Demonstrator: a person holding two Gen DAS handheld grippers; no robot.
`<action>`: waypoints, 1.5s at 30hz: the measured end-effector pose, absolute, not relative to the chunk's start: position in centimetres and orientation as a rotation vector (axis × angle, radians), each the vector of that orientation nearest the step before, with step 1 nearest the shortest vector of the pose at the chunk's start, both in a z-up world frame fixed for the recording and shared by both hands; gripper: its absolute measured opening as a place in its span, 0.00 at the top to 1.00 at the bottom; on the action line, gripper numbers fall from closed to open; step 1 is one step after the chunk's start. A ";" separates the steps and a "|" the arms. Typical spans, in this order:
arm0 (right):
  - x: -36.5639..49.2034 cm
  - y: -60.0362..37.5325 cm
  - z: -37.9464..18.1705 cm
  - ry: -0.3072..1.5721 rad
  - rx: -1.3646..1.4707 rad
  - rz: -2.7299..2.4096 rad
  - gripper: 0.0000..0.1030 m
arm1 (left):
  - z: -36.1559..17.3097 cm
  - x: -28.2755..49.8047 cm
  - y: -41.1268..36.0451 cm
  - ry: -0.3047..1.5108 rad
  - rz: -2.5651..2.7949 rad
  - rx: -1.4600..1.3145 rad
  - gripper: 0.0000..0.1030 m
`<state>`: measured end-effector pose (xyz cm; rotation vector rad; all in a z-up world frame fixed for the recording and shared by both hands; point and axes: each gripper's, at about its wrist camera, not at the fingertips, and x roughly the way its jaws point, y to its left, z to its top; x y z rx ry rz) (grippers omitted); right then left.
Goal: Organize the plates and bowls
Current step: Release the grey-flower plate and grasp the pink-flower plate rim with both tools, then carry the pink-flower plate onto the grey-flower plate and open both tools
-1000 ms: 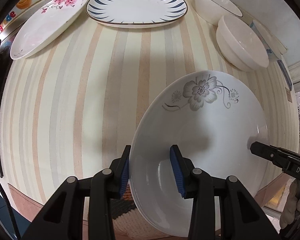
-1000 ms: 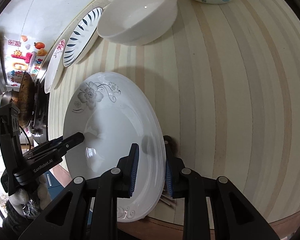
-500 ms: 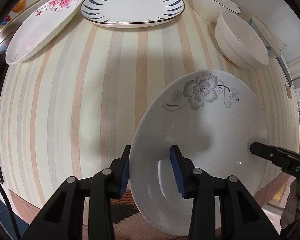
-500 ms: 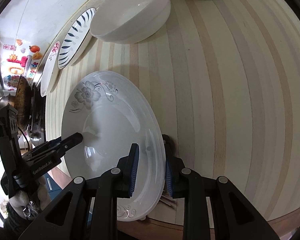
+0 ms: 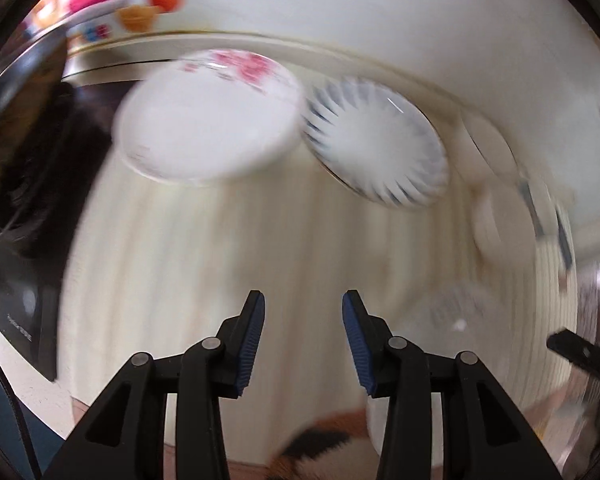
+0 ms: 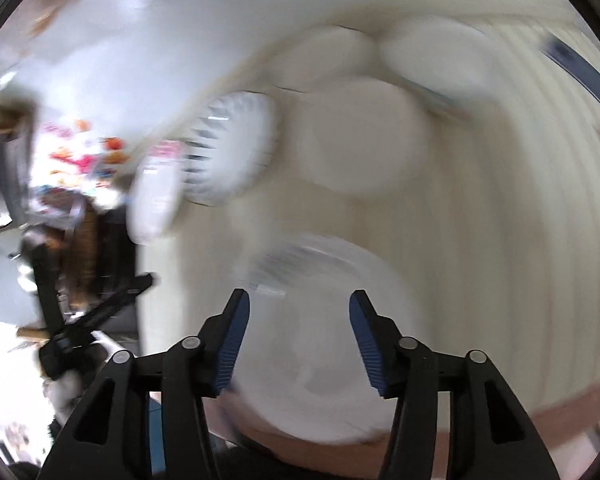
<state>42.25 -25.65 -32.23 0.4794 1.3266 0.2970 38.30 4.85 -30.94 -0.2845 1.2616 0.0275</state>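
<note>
The grey-flowered plate [image 6: 324, 344] lies on the striped table [image 6: 500, 240] at its near edge, directly ahead of and below the right gripper [image 6: 299, 334]. In the left wrist view it shows only as a pale smear at about four o'clock. Neither gripper is touching it.

The right gripper is spread wide with nothing between its blue pads [image 6: 232, 340]. The left gripper [image 5: 303, 338] is likewise parted and empty, with bare tabletop showing between its fingers.

Toward the far edge, the pink-flowered plate [image 5: 210, 118] sits at eleven o'clock in the left wrist view. The blue-striped plate [image 5: 376, 144] is just beside it at one o'clock, and their rims appear to touch or overlap. White bowls [image 6: 356, 136] stand at twelve o'clock in the right wrist view. Both views are heavily smeared by motion, so the bowl count and any stacking cannot be confirmed.

Judged risk: the grey-flowered plate seems to lie very close to the table's near edge, possibly overhanging. A fast sweep of either gripper, as the blur suggests, could clip its rim and tip it off. A hurried grab at a far plate could also knock the neighbouring rim.
</note>
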 end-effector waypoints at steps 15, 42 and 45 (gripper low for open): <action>67.7 2.4 -38.8 1.325 0.057 0.516 0.46 | -37.5 45.3 18.2 1.242 0.307 -0.471 0.63; 67.5 2.2 -41.0 1.318 0.015 0.624 0.81 | -36.5 44.4 17.1 1.165 0.282 -0.413 0.65; 65.6 0.7 -39.5 1.314 0.049 0.629 0.81 | -35.7 44.1 16.9 1.153 0.276 -0.391 0.65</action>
